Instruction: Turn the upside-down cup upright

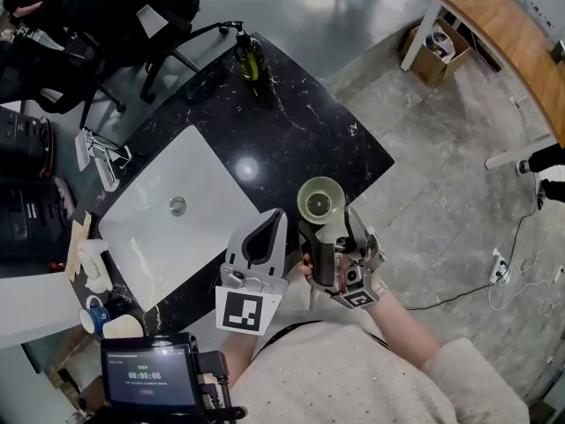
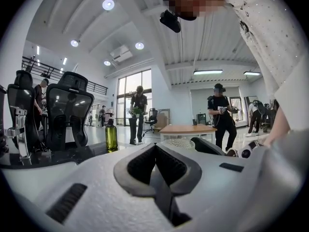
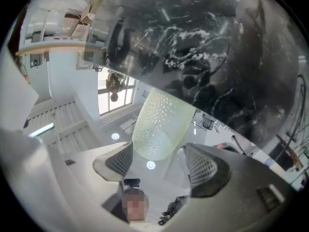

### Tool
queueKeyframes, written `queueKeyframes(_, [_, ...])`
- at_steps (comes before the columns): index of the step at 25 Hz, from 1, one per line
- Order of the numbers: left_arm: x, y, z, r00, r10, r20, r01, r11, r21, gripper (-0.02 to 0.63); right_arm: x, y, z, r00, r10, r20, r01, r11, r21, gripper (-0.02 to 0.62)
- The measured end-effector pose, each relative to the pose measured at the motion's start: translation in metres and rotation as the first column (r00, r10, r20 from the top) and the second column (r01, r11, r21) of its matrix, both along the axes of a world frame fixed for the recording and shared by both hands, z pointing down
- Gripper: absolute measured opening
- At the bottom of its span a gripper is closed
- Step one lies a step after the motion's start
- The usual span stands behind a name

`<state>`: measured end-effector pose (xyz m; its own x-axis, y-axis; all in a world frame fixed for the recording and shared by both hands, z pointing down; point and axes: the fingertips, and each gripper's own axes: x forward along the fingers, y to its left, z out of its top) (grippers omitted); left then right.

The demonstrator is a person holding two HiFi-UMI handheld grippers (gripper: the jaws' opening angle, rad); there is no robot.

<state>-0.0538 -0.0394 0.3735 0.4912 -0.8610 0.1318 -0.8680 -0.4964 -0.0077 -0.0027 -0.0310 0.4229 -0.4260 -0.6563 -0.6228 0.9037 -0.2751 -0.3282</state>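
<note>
My right gripper [image 1: 328, 234] holds a pale green dimpled cup [image 1: 320, 200] in the air over the near edge of the black marble counter [image 1: 291, 140], its open mouth turned up toward the head camera. In the right gripper view the cup [image 3: 161, 122] tapers down between the two jaws of the gripper [image 3: 157, 162], which are shut on its narrow end; that view is turned upside down. My left gripper [image 1: 268, 226] hangs just left of it, shut and empty. In the left gripper view the jaws of that gripper [image 2: 155, 151] meet, and the cup's rim [image 2: 183, 142] peeks over them.
A white sink basin [image 1: 168, 237] is set in the counter's left part, with a faucet [image 1: 101, 153] behind it. A green bottle [image 1: 250, 58] stands at the far corner. Office chairs [image 1: 159, 25] stand beyond; a wooden table [image 1: 508, 34] and cardboard box [image 1: 434, 51] sit at upper right.
</note>
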Motion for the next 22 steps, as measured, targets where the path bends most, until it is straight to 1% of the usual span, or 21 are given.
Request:
queueKeyframes(6, [-0.002,0.001,-0.002,1.000,-0.007,-0.005,0.007,1.000,0.011,0.006,-0.003,0.012,-0.005,0.999,-0.028,-0.046,0.031,0.997,0.077,0.324])
queueKeyframes(8, [-0.002,0.001,0.000,1.000,-0.007,-0.001,0.007,1.000,0.012,0.006,-0.007,0.022,-0.008,0.993,-0.056,-0.100,0.068,0.990,0.124,0.324])
queueKeyframes(10, [-0.002,0.000,0.001,1.000,-0.009,-0.004,0.009,1.000,0.014,0.006,-0.012,0.032,-0.010,0.980,-0.086,-0.179,0.118,0.977,0.175,0.324])
queueKeyframes(12, [0.000,-0.001,0.000,1.000,-0.010,-0.014,0.010,1.000,0.019,0.006,-0.014,0.040,-0.016,0.962,-0.090,-0.258,0.154,0.957,0.244,0.324])
queueKeyframes(13, [0.001,-0.001,-0.001,1.000,-0.008,-0.017,0.009,1.000,0.022,0.006,-0.014,0.044,-0.024,0.952,-0.072,-0.296,0.162,0.942,0.293,0.324])
queueKeyframes(14, [0.002,-0.001,-0.002,1.000,-0.006,-0.019,0.007,1.000,0.025,0.006,-0.012,0.049,-0.034,0.942,-0.044,-0.334,0.166,0.922,0.349,0.324])
queueKeyframes(16, [0.003,-0.001,-0.006,1.000,-0.005,-0.022,0.006,0.999,0.033,0.006,-0.003,0.056,-0.053,0.913,0.026,-0.408,0.179,0.871,0.457,0.322])
queueKeyframes(17, [0.003,-0.002,-0.008,1.000,-0.007,-0.024,0.008,0.999,0.037,0.006,0.003,0.058,-0.061,0.891,0.071,-0.449,0.191,0.837,0.513,0.322])
queueKeyframes(18, [0.003,-0.002,-0.010,1.000,-0.010,-0.027,0.012,0.999,0.043,0.006,0.009,0.059,-0.067,0.857,0.132,-0.499,0.211,0.793,0.572,0.321])
queueKeyframes(19, [0.002,-0.003,-0.012,0.999,-0.015,-0.031,0.016,0.999,0.049,0.006,0.015,0.057,-0.071,0.804,0.210,-0.557,0.241,0.740,0.628,0.304])
queueKeyframes(20, [0.000,-0.004,-0.014,0.999,-0.019,-0.034,0.021,0.998,0.055,0.006,0.019,0.053,-0.074,0.731,0.300,-0.613,0.280,0.688,0.670,0.246])
queueKeyframes(21, [-0.001,-0.004,-0.016,0.999,-0.023,-0.034,0.025,0.998,0.061,0.006,0.021,0.047,-0.077,0.644,0.389,-0.659,0.321,0.644,0.694,0.174])
queueKeyframes(22, [-0.002,-0.006,-0.018,0.999,-0.024,-0.034,0.026,0.997,0.067,0.006,0.023,0.039,-0.079,0.552,0.471,-0.688,0.358,0.611,0.706,0.100])
